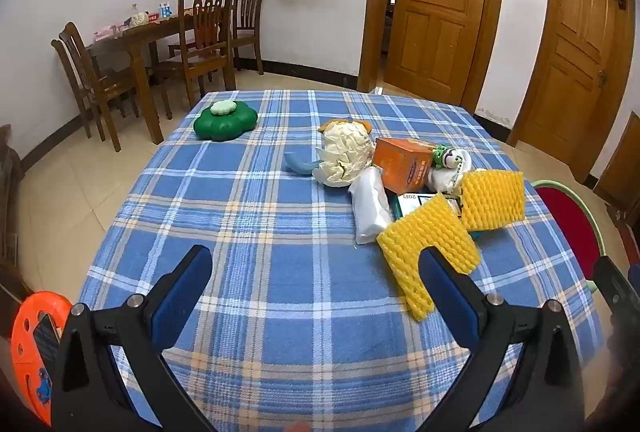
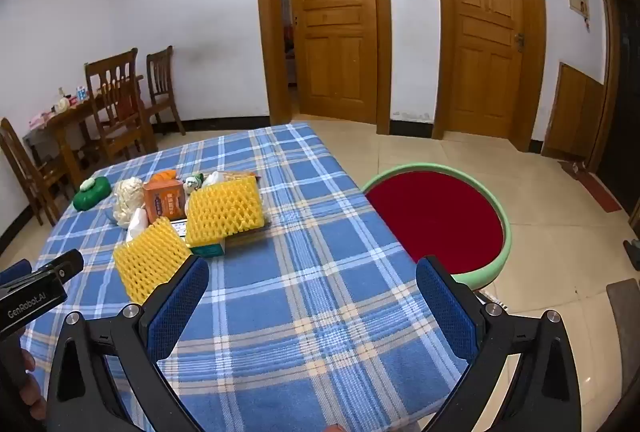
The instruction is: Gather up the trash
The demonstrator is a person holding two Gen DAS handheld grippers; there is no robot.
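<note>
A pile of trash lies on the blue plaid table (image 1: 260,224): two yellow foam nets (image 1: 428,252) (image 1: 494,197), a white plastic packet (image 1: 370,209), crumpled cream paper (image 1: 346,151), an orange box (image 1: 402,163), a small toy figure (image 1: 448,159) and a flat green-white box (image 1: 412,201). My left gripper (image 1: 316,272) is open and empty, low over the near table, its right finger beside the near net. My right gripper (image 2: 312,284) is open and empty over the table's right side; the pile, with the near net (image 2: 150,260) and far net (image 2: 224,209), lies to its left.
A green flower-shaped container (image 1: 225,120) sits at the table's far left. A round green-rimmed bin with a red inside (image 2: 440,224) stands on the floor at the table's right edge. A wooden dining table and chairs (image 1: 160,43) stand behind. An orange cable reel (image 1: 32,352) is at lower left.
</note>
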